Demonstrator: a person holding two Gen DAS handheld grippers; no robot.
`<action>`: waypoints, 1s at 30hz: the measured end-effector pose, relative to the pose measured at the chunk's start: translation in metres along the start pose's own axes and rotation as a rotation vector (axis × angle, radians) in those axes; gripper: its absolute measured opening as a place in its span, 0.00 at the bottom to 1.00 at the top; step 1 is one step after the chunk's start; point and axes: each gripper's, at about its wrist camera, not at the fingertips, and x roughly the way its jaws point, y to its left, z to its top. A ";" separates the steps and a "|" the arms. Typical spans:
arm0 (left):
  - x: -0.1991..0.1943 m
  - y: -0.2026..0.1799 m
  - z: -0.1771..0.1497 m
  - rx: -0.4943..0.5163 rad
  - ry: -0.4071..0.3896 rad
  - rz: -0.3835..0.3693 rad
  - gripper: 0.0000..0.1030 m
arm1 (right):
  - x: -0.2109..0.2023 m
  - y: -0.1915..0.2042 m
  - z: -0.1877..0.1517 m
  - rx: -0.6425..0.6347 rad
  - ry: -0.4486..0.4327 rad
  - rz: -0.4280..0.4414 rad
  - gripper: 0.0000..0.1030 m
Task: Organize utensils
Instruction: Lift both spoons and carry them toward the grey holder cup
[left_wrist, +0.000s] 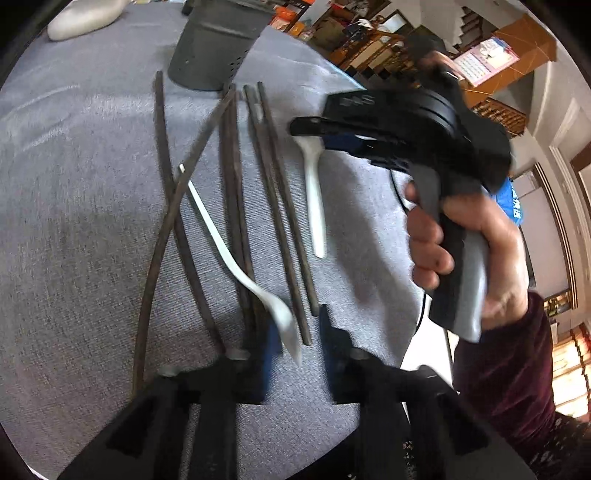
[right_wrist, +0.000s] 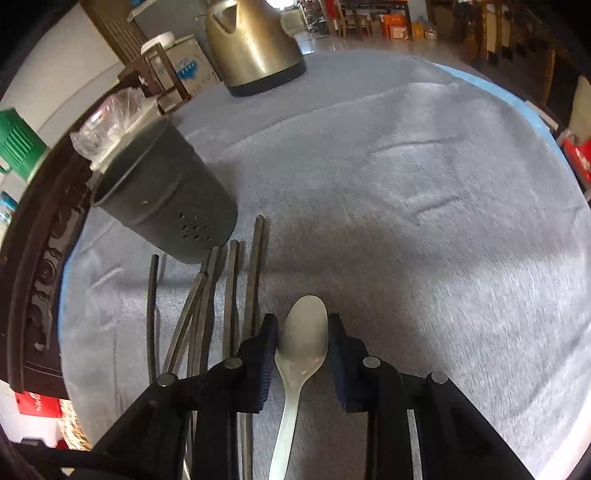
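Several dark chopsticks (left_wrist: 231, 177) (right_wrist: 231, 288) lie on the grey cloth in front of a dark grey perforated holder (left_wrist: 210, 44) (right_wrist: 166, 206). One white spoon (left_wrist: 221, 236) lies slanted across them, its bowl between the open jaws of my left gripper (left_wrist: 297, 350), close to the left pad and not pinched. To the right lies a second white spoon (left_wrist: 316, 199) (right_wrist: 303, 343). My right gripper (right_wrist: 303, 321) (left_wrist: 308, 134), held in a hand, has both pads against the sides of that spoon's bowl. The handle trails back under the gripper.
A brass-coloured kettle (right_wrist: 255, 40) stands at the table's far edge. A plastic-wrapped item (right_wrist: 107, 118) sits behind the holder, and a white object (left_wrist: 85, 18) lies at the far left. The cloth-covered table ends just right of the hand (left_wrist: 469, 229).
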 end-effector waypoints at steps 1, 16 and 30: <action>0.000 0.003 0.003 -0.010 -0.002 -0.002 0.33 | -0.004 -0.003 -0.003 0.005 -0.003 0.001 0.28; -0.017 0.032 0.017 -0.049 -0.042 -0.010 0.08 | -0.037 -0.013 -0.028 0.016 -0.100 0.103 0.28; -0.103 0.030 0.038 0.157 -0.166 -0.013 0.08 | -0.098 0.006 0.022 -0.040 -0.430 0.177 0.28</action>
